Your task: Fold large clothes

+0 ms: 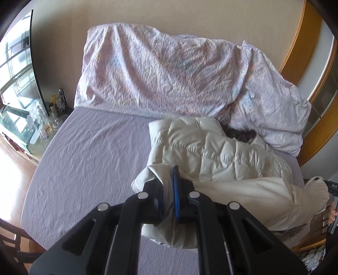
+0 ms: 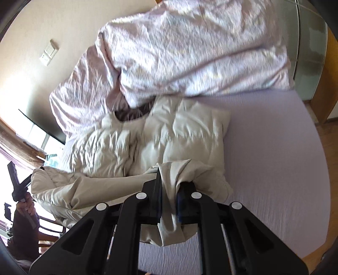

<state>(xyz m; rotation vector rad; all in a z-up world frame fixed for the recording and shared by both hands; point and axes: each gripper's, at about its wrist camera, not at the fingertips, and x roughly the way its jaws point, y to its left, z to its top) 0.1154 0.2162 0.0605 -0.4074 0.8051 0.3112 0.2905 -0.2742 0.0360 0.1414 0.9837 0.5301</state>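
1. The left gripper clamped a bunched edge of the cream puffer jacket.
2. The right gripper pinched another edge.
3. The jacket lay on the bed, just beside the duvet; bare sheet lay alongside.

A lilac bed sheet covers the mattress. At 12 o'clock in the left wrist view, a crumpled pink patterned duvet lies against the beige wall. At 9 o'clock, a window stands above a cluttered glass shelf. In the right wrist view, 2 wall switches sit at 10 o'clock.
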